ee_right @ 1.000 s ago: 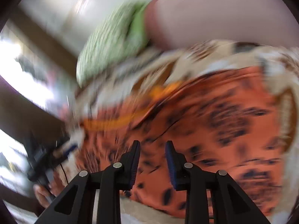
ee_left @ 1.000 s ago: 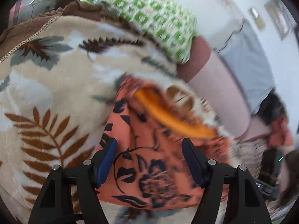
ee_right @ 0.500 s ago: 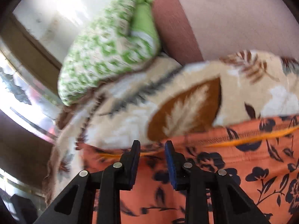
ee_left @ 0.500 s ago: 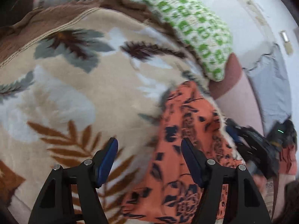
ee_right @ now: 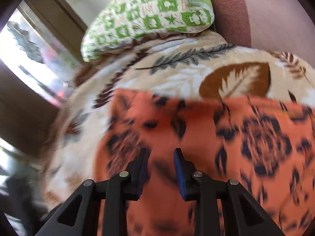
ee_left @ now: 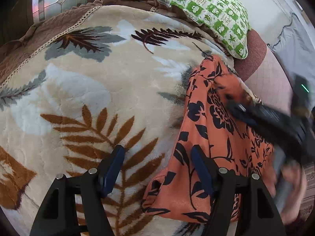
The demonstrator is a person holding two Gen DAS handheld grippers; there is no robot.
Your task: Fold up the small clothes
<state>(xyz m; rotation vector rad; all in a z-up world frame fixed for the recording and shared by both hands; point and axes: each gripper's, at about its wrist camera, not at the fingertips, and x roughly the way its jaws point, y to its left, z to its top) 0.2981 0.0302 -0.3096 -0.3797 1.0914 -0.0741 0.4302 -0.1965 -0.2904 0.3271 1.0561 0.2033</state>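
Observation:
An orange garment with a dark floral print point(ee_left: 208, 137) lies as a long folded strip on a cream blanket with a leaf pattern point(ee_left: 88, 90). My left gripper point(ee_left: 157, 151) is open wide above the blanket. Its right finger point(ee_left: 198, 163) overlaps the garment's left edge and its left finger is over bare blanket. My right gripper point(ee_right: 161, 153) hovers over the left part of the garment point(ee_right: 226, 137), with a narrow gap between its jaws and nothing pinched. In the left wrist view the right gripper point(ee_left: 234, 106) shows as a blurred black shape over the cloth, a hand point(ee_left: 291, 179) behind it.
A green-and-white patterned pillow point(ee_left: 206, 7) rests at the far end of the blanket, by a maroon and pink padded surface point(ee_left: 261, 64). A brown quilted border point(ee_left: 39, 33) runs along the left, with a window point(ee_right: 25, 45) beyond it. Grey cloth point(ee_left: 295, 41) hangs at far right.
The left view has swung left, so the garment moved from centre to the right. The garment's raised orange band is gone and it lies narrower. The right gripper swept across it toward its left end.

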